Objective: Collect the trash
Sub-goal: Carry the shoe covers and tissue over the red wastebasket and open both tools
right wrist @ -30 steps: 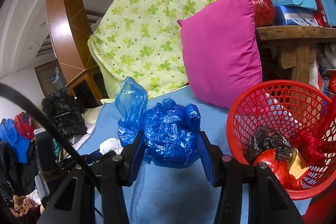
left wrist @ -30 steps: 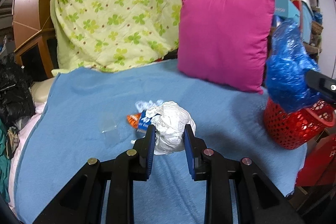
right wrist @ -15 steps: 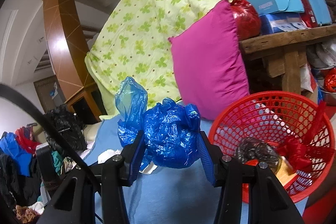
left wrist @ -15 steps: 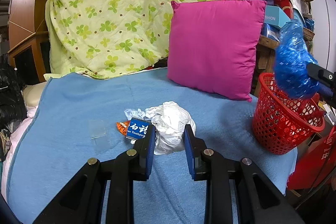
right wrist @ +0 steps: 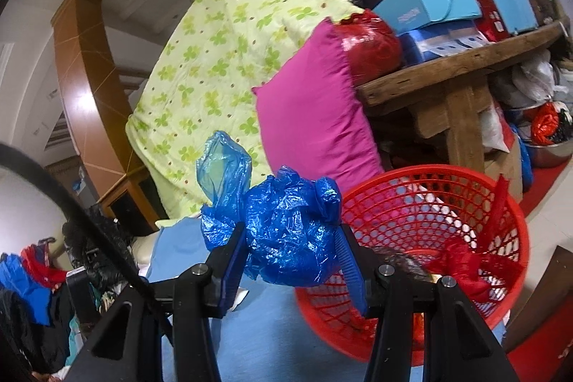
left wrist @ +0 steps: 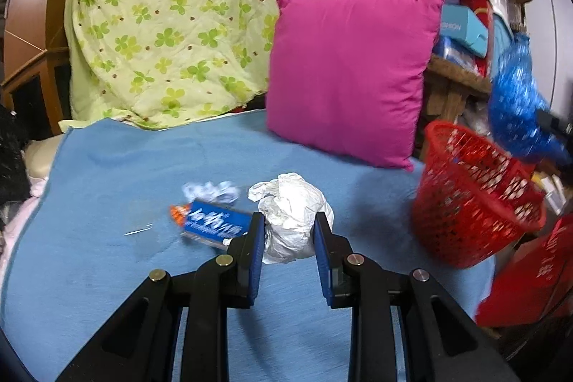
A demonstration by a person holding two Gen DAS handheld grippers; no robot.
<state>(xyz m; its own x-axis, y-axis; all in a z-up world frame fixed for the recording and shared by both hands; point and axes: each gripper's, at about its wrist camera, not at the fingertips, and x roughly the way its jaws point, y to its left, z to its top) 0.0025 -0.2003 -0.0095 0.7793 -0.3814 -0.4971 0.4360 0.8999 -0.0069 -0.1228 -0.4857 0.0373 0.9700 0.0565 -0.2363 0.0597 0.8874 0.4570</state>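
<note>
**Blue bag nearly at the basket, white wad queued**

Left wrist view: left gripper [left wrist: 289, 231] is clamped on the white crumpled wad [left wrist: 292, 213], pads pressing both its sides; whether it sits on the blue blanket [left wrist: 107, 174] or is just clear of it I can't tell. Loose trash just left of it: blue printed box [left wrist: 215, 224], an orange scrap [left wrist: 177, 212], a small white crumple [left wrist: 211, 192]. Red basket [left wrist: 472, 203] sits at the bed's right edge, near the pink cushion [left wrist: 351, 74]. Blue plastic bag [left wrist: 515, 110] shows above the basket's far side, blurred.

Right wrist view: right gripper [right wrist: 292, 249] grips the blue bag [right wrist: 290, 235], jaws squeezing the bundle, a loose tail sticking up on the left. It's beside the basket's [right wrist: 508, 221] near-left rim, not over the opening as far as I can judge. Basket already holds red and dark plastic.

Advice: carry the bag over the middle of the mouth before letting go; the tail could catch on the rim or mesh. Release low, open wide since film clings to pads. Keep the left hand clear until the right is out.
</note>
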